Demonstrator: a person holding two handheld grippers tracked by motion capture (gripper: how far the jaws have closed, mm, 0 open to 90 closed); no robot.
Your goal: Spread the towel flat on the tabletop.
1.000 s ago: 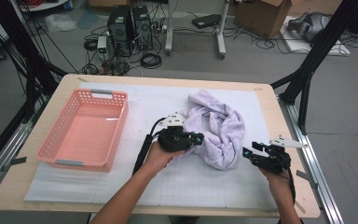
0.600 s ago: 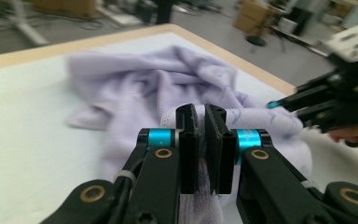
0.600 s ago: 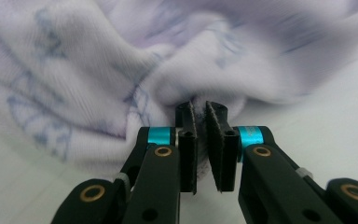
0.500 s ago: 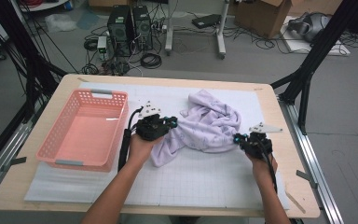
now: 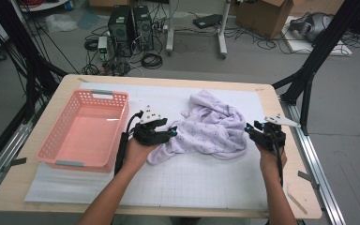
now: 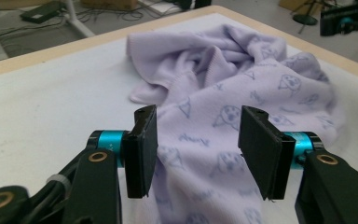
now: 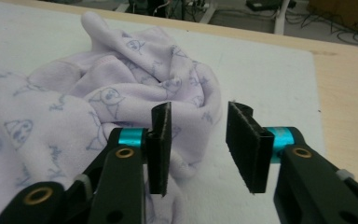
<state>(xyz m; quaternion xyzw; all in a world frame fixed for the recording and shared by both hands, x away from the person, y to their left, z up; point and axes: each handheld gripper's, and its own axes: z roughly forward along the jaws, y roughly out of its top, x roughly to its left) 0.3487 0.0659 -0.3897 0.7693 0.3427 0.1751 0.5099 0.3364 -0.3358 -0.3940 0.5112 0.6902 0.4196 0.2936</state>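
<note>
- The left gripper [image 6: 193,154] has its two black jaws spread apart, with pale purple cloth showing in the gap between them; nothing is pinched.
- In the left gripper view those jaws sit low over the near end of a crumpled blanket [image 6: 242,88] — soft lilac fleece printed with small blue animal faces.
- The right gripper [image 7: 198,144] also has its jaws spread, and they hold nothing; the white mat shows through the gap.
- In the right gripper view the blanket [image 7: 121,93] lies just beside the left-hand jaw, its folded edge reaching under it.
- From the high view, the left gripper [image 5: 168,132] is at the blanket's left edge and the right gripper [image 5: 253,129] at its right edge, one on each side of the heap.
- Each gripper is held by a hand: the left hand [image 5: 138,152] and the right hand [image 5: 272,157], with bare forearms coming in from the bottom edge.
- The blanket [image 5: 211,126] sits bunched near the middle of the table, slightly toward the right — one end trails down toward the left hand.
- It rests on a white mat [image 5: 192,183] marked with a fine grid, which covers most of the light wooden table [image 5: 304,197].
- A pink plastic basket [image 5: 61,150] with slotted walls stands on the left part of the mat, apart from the blanket.
- Beyond the table, on the grey floor, are two dark computer towers [image 5: 131,23] and loose cables.
</note>
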